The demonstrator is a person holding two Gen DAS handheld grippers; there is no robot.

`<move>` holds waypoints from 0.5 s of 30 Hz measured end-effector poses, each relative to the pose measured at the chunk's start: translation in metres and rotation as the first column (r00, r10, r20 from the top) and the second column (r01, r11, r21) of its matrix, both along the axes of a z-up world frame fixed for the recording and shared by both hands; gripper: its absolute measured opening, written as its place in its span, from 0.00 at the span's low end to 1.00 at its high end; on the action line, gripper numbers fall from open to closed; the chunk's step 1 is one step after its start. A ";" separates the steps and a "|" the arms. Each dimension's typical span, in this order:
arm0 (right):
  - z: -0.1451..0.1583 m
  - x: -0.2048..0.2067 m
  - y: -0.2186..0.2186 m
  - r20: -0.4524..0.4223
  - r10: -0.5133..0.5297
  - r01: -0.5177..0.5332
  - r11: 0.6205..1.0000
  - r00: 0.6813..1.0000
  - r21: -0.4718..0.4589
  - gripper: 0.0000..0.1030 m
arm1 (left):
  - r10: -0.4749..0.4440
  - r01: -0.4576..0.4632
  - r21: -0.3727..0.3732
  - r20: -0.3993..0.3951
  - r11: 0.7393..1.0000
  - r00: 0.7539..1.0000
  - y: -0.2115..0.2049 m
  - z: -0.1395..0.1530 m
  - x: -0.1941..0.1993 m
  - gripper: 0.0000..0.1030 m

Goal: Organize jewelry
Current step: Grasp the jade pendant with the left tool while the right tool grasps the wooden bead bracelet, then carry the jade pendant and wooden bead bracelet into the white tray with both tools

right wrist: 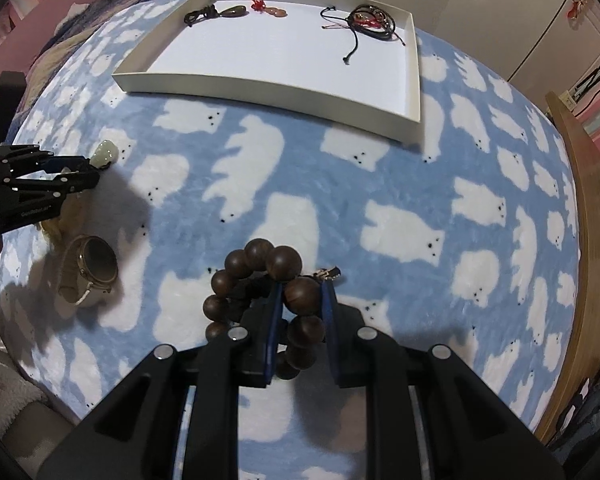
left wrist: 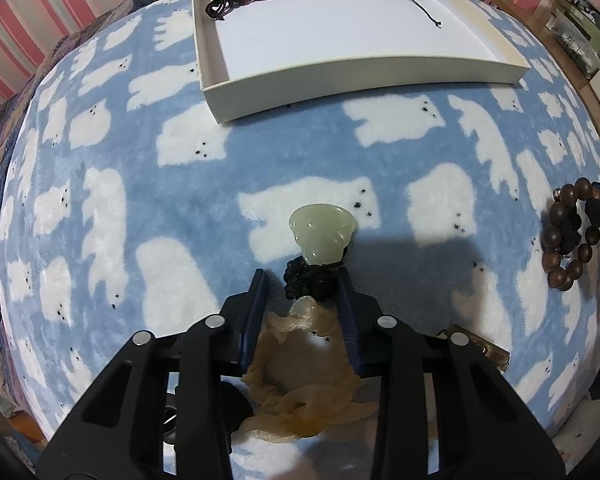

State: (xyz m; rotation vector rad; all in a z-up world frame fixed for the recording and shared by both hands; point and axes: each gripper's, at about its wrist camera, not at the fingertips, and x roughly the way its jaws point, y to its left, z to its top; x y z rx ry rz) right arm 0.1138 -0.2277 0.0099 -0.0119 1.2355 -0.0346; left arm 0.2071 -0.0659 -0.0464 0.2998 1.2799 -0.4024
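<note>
The left gripper (left wrist: 303, 280) points steeply down at a blue blanket (left wrist: 228, 168) printed with white bears. Between its blue fingers (left wrist: 256, 300) sits the black knotted cord (left wrist: 306, 280) of a pale green jade pendant (left wrist: 320, 236); the right finger touches the cord, the left one stands a little off it, so whether the grip is firm cannot be told. A crumpled yellowish scrunchie (left wrist: 300, 392) lies under the gripper.

The right gripper (right wrist: 300, 300) is clenched on a dark wooden bead bracelet (right wrist: 260, 280), one bead pressed between the pads, the rest of the loop hanging to the left. A small gold clasp (right wrist: 329, 273) lies just beyond its tip. A beige watch (right wrist: 92, 268) rests on the blanket near the left gripper, whose body carries small white lettering too blurred to read.

At the far side lies a shallow white tray (right wrist: 268, 92) holding a brown pendant (right wrist: 234, 11) on black cord, a red-knotted charm (right wrist: 266, 8) and a bundle of black cord bracelets (right wrist: 370, 20) along its back edge.
</note>
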 end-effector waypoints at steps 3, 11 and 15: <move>-0.003 0.000 -0.002 0.009 -0.009 0.009 1.000 1.000 0.007 0.19 | -0.001 0.001 -0.011 0.002 1.000 1.000 0.001 0.003 -0.001 0.22; 0.005 0.001 0.003 0.045 0.000 -0.001 1.000 0.999 0.021 0.19 | -0.003 0.003 -0.020 0.030 1.000 1.000 0.000 0.009 -0.002 0.19; 0.010 0.003 0.007 0.060 0.011 -0.013 0.999 0.998 0.029 0.19 | 0.006 -0.005 -0.026 0.044 1.000 0.999 0.001 0.019 -0.006 0.19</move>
